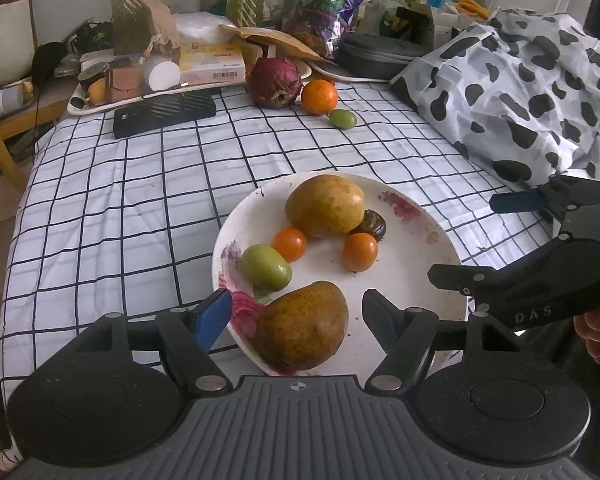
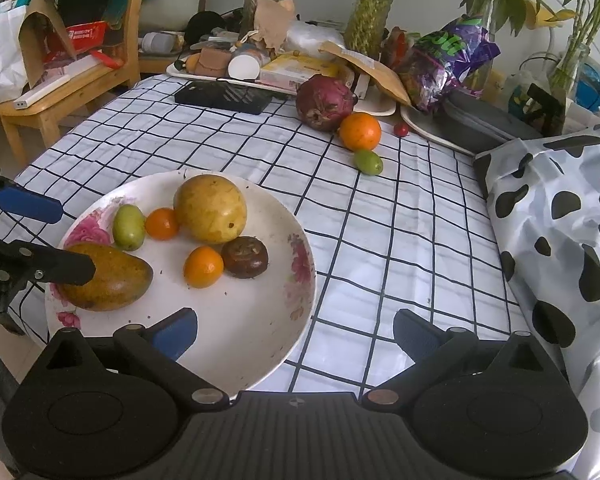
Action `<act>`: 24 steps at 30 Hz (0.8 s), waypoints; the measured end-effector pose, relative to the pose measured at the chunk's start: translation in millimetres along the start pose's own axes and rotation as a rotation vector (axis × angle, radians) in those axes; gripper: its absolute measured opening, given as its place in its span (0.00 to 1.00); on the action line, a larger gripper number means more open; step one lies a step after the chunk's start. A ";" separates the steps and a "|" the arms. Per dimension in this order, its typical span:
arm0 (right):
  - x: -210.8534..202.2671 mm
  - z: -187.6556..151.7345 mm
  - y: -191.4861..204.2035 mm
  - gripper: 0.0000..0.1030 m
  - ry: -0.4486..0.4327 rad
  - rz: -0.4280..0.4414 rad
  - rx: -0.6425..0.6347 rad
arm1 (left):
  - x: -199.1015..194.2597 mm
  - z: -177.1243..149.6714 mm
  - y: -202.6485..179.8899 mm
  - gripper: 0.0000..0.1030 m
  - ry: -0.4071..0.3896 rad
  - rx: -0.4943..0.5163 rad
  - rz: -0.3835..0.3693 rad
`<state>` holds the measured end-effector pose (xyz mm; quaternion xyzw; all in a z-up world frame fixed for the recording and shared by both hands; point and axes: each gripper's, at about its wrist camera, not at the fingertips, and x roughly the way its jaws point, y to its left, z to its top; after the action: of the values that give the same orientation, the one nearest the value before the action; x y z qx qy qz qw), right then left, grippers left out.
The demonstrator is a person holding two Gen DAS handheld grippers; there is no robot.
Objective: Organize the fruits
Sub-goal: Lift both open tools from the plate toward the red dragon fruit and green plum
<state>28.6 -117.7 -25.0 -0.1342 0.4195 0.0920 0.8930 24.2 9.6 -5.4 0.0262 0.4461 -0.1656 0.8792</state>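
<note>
Six fruits lay on the plate (image 1: 440, 264); the mango (image 1: 302, 326) sat between the left gripper's (image 1: 296, 316) parted jaws, unpinched. Pads wanted to meet its broad flanks squarely, I judged. Beyond, an orange (image 1: 319, 97), a green fruit (image 1: 343, 119) and a purple one (image 1: 274, 82) waited on the cloth. The right gripper (image 2: 296, 340) gaped empty over the plate's rim. The mango's near end was hidden.
</note>
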 end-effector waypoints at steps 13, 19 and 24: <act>-2.1 0.6 -5.4 1.00 -0.017 -0.018 0.028 | -1.8 2.4 -1.7 0.68 -0.024 0.013 0.020; -0.3 2.6 -10.2 1.00 -0.024 -0.028 0.048 | -1.2 8.2 -4.2 0.68 -0.044 0.039 0.035; -0.4 4.8 -19.8 1.00 -0.039 -0.039 0.096 | -0.4 15.0 -6.7 0.68 -0.059 0.062 0.039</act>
<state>37.3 -135.0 -18.6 -0.0975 0.4032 0.0570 0.9081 33.5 0.5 4.6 0.0570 0.4139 -0.1629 0.8938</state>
